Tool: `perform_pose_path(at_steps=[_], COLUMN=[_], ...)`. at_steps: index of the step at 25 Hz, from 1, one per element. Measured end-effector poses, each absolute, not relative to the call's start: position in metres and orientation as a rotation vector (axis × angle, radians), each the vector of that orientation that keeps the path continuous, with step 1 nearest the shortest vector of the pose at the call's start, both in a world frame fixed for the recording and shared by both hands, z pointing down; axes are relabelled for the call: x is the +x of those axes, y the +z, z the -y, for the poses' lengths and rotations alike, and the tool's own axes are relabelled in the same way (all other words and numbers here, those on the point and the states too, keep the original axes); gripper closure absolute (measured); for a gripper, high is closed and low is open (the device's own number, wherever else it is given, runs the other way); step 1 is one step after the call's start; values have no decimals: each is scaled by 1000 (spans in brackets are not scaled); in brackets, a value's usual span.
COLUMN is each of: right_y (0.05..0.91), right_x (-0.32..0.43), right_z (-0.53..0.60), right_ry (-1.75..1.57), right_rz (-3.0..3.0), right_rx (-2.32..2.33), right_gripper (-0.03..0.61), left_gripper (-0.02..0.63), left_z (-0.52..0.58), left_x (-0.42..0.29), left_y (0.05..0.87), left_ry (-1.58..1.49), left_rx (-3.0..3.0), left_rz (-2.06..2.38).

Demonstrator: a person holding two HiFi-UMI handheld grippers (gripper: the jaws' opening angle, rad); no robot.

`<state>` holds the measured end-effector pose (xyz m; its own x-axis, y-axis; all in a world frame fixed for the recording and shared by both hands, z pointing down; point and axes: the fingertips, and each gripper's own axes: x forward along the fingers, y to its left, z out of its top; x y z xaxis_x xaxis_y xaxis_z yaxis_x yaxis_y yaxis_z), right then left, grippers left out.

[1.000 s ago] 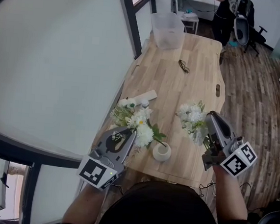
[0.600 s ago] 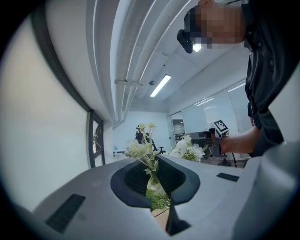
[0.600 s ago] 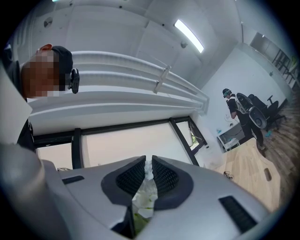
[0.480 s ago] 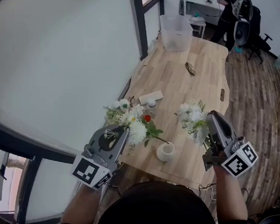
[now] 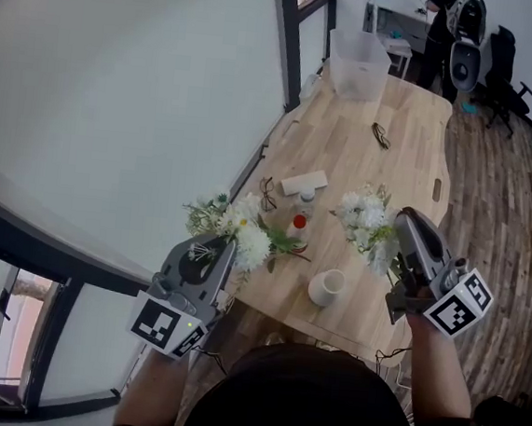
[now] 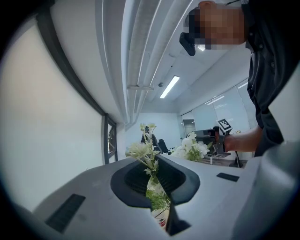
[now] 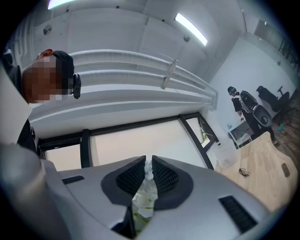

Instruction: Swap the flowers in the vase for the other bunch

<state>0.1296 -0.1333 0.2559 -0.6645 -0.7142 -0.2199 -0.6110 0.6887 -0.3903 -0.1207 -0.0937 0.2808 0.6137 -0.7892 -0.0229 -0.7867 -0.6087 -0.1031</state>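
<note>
The white vase [image 5: 326, 286] stands empty near the front edge of the wooden table [image 5: 372, 176]. My left gripper [image 5: 219, 248] is shut on the stems of a bunch of white flowers with green leaves [image 5: 233, 230], held level to the left of the vase, over the table's left edge. In the left gripper view the stems [image 6: 151, 169] sit pinched between the jaws of the left gripper [image 6: 156, 183]. My right gripper [image 5: 402, 232] is shut on a second white bunch [image 5: 363, 221], up and to the right of the vase. That bunch's pale stems [image 7: 146, 187] fill the gap in the right gripper [image 7: 148, 169].
A small red-capped bottle [image 5: 298, 227] and a white packet [image 5: 304, 182] lie behind the vase. Glasses [image 5: 380, 134] lie mid-table, with a clear plastic bin [image 5: 359, 51] at the far end. A window wall runs along the table's left side. Office chairs stand beyond.
My left gripper has carried its bunch leftward, away from the vase, and its stems now hang free of it. The right gripper has risen slightly with its bunch.
</note>
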Motion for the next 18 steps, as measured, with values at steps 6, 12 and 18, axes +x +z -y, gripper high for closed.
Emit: perform_pose_path(at_steps=[6,12,18], right_y=[258,261,266], right_x=[107,88,67], right_z=[138,140,140], right_ry=[-441,-473,-512], right_rz=[-2568,-2587,-2598], right_rx=[-978,-931,-875], right_gripper=[520,520,520], left_gripper=[589,589,589], left_z=[89,89,88], left_x=[-142,-159,-172], left_y=[291,302,310], left_ry=[-39,-22,-17], left_rx=[-2718,-2720,-2720], left_rz=[-1413,-1482,-1506])
